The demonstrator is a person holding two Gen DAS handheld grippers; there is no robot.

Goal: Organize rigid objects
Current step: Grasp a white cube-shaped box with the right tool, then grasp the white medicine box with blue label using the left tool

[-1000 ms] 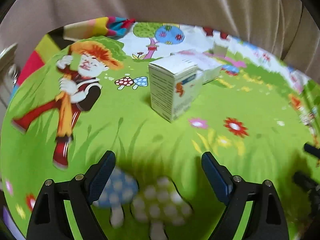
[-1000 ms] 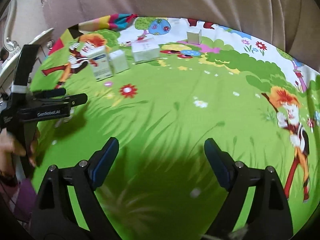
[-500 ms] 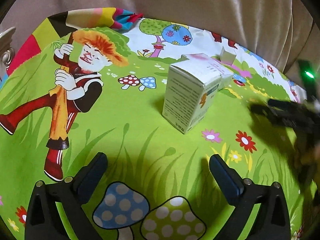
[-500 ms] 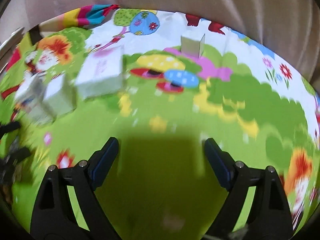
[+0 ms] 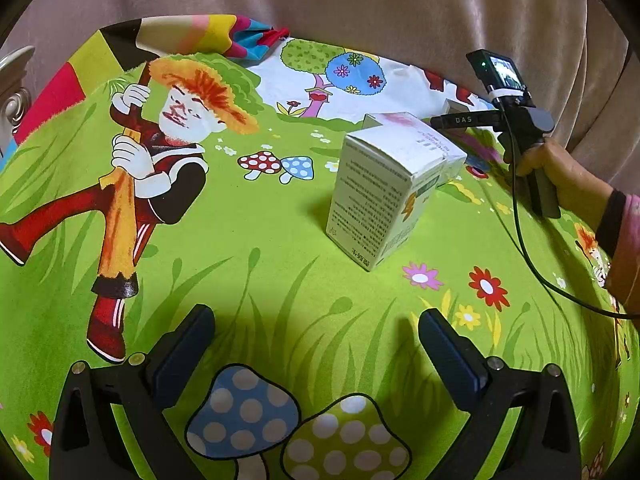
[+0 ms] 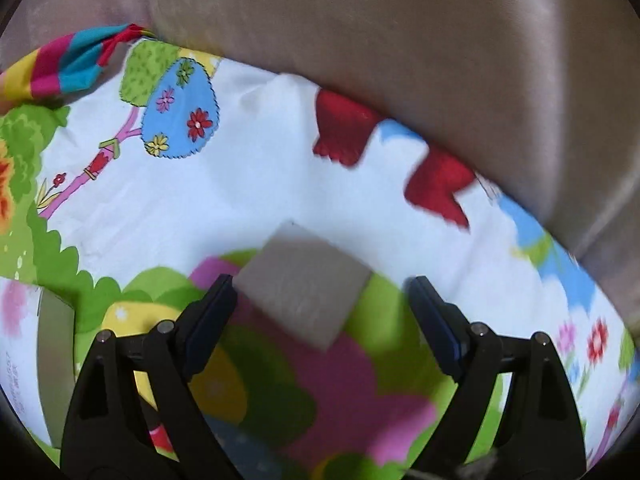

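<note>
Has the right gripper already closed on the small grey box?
No: the right gripper is open, and the small grey box sits between its fingers ungripped.

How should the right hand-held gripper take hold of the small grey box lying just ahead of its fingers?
Grip the small grey box across two opposite side faces, coming down from above and behind. It sits corner-on to the open right hand-held gripper, so rolling the wrist first would probably square the pads to flat faces rather than corners.

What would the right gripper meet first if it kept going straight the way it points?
Most likely the small grey box: it sits just ahead, between the open right gripper fingers, though blur leaves depth uncertain.
</note>
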